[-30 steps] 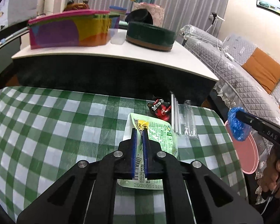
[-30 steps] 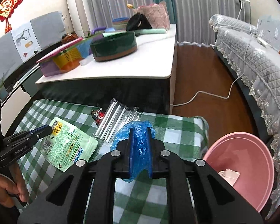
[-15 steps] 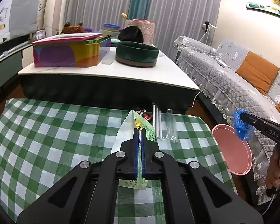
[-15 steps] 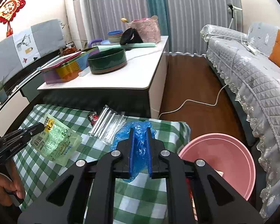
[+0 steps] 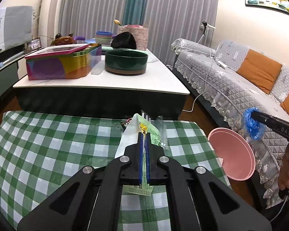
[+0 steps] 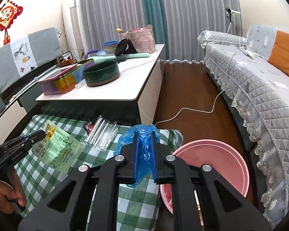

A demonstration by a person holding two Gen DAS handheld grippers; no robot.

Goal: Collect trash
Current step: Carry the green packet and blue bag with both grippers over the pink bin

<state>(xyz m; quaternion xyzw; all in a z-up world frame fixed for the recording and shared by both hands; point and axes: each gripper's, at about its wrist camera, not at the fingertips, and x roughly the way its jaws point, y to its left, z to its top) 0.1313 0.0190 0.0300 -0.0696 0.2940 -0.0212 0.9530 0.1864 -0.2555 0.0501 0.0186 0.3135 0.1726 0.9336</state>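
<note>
Pink basin (image 6: 217,154) beside checked table (image 5: 48,144); straws (image 6: 104,134) near.

Small red-black wrapper (image 5: 124,123) mostly hidden behind the lifted green snack pouch (image 5: 151,134); round pink plastic basin (image 6: 217,161) partly blocked by right gripper's (image 6: 144,134) black frame, contents unreadable.

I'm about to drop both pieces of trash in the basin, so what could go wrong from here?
1. The crumpled blue plastic bag in the right tongs hangs over the table edge, not clearly above the round pink plastic basin; released now, it may miss.
2. The flat green snack wrapper is pinched only at one corner by the left tongs, so it could slip.
3. The clear plastic sleeve of straws and small red-and-black wrapper lie near the table's far edge; a swinging wrapper might knock them off.
</note>
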